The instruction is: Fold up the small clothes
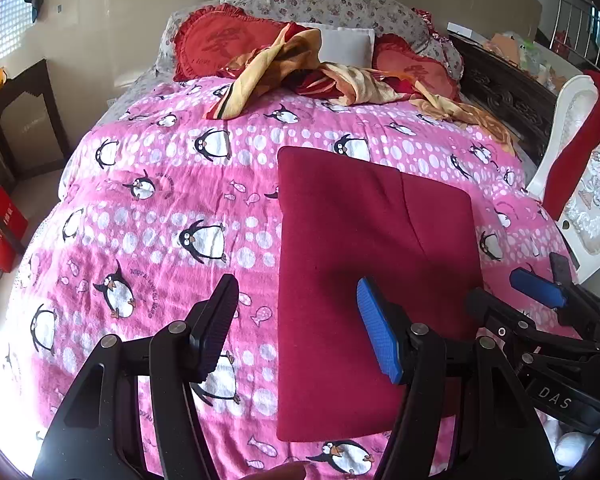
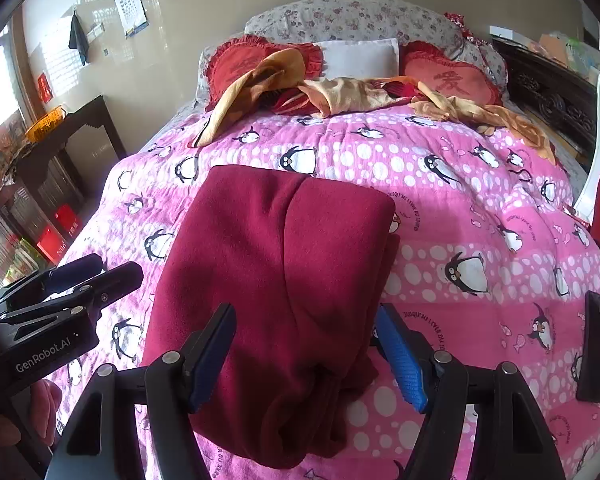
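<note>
A dark red garment (image 1: 364, 264) lies folded into a long rectangle on the pink penguin bedspread (image 1: 160, 208); it also shows in the right wrist view (image 2: 276, 288), with bunched layers at its near end. My left gripper (image 1: 300, 332) is open and empty, hovering over the garment's near left edge. My right gripper (image 2: 306, 356) is open and empty above the garment's near end. The right gripper also shows in the left wrist view (image 1: 512, 292) at the right, and the left gripper in the right wrist view (image 2: 100, 270) at the left.
A crumpled orange and red cloth (image 2: 340, 96) and red pillows (image 2: 452, 80) lie at the head of the bed. A black phone (image 2: 594, 344) lies on the bedspread at the right. A white chair (image 1: 580, 184) stands by the bed's right side, a dark cabinet (image 2: 60, 168) at the left.
</note>
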A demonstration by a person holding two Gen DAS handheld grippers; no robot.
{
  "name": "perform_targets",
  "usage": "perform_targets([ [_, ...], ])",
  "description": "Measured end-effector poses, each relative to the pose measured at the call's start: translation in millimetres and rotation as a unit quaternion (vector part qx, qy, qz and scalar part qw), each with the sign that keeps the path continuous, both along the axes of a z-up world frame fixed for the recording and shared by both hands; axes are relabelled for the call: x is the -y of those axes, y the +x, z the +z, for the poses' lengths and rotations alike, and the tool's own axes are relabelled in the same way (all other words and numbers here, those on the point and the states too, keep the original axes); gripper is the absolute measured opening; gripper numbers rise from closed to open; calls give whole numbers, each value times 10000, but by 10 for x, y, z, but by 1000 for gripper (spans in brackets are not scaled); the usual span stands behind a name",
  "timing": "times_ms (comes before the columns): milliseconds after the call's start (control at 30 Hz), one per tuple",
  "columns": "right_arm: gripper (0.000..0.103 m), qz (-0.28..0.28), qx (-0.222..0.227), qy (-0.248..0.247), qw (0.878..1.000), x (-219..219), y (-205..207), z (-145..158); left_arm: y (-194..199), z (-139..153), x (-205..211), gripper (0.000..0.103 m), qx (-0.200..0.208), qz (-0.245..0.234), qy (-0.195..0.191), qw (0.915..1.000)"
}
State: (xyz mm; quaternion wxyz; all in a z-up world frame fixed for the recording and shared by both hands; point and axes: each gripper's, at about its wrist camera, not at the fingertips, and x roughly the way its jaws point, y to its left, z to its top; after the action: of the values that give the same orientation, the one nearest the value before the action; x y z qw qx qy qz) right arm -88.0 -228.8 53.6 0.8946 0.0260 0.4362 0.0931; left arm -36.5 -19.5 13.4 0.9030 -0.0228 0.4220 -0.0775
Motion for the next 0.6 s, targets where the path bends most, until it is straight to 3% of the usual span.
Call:
perform_targets([
  [600, 70, 32, -170, 63, 9998, -34, 136, -95, 121, -106, -15, 62, -136, 68, 30, 9999],
])
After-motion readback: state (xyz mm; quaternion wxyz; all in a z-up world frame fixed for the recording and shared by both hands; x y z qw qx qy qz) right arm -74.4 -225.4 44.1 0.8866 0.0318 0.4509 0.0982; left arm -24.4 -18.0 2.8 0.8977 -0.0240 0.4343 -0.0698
